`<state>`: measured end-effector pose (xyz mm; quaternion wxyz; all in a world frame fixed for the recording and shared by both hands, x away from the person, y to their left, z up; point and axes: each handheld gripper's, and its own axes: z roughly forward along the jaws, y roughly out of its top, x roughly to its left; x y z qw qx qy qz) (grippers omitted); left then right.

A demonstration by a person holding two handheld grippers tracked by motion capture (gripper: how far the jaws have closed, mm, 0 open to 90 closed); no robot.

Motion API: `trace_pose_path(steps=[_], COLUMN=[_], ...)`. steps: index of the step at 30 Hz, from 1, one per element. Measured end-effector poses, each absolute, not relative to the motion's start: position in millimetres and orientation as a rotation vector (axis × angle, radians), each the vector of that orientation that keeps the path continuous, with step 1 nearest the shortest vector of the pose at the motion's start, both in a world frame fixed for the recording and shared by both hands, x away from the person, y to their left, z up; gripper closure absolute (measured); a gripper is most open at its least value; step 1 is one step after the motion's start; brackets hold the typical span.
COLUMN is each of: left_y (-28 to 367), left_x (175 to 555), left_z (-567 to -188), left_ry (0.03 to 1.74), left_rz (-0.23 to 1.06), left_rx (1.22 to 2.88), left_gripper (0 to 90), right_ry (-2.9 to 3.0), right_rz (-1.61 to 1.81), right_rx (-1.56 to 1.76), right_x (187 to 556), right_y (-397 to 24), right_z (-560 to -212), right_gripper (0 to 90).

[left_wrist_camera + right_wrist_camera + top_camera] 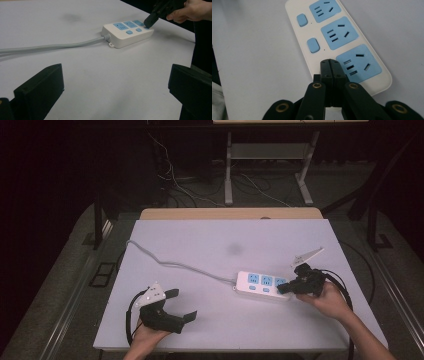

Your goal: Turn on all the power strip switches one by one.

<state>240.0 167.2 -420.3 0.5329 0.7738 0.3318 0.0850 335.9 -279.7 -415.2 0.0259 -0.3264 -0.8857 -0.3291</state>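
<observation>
A white power strip (262, 285) with three blue sockets and blue switch buttons lies right of the table's middle. Its grey cable (175, 265) runs off to the back left. My right gripper (283, 288) is shut with nothing in it, and its closed tips rest on the strip's right end, beside the last socket (358, 63). In the right gripper view the tips (329, 65) sit where the third switch would be. My left gripper (182, 304) stands open at the front left, well apart from the strip (128, 32), its jaws wide with bare table between them.
The white tabletop (210, 240) has a faint dark smudge (233, 249) at its middle. A desk frame and loose cables (240, 180) stand on the floor behind the table. Dark floor surrounds the table on both sides.
</observation>
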Motion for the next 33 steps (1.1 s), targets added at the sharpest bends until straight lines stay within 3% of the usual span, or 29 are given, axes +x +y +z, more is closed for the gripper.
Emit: trace_pose_path(steps=[33], left_y=[169.2], left_x=[240.1], left_z=[-420.0], left_ry=[0.796], left_rz=[0.199], left_rx=[1.837], left_gripper=[0.0], right_ry=[-2.768], right_rz=[-1.024], right_rx=[-0.998], right_x=[334.9], right_y=[-278.9], right_z=[-414.5], right_gripper=[90.0])
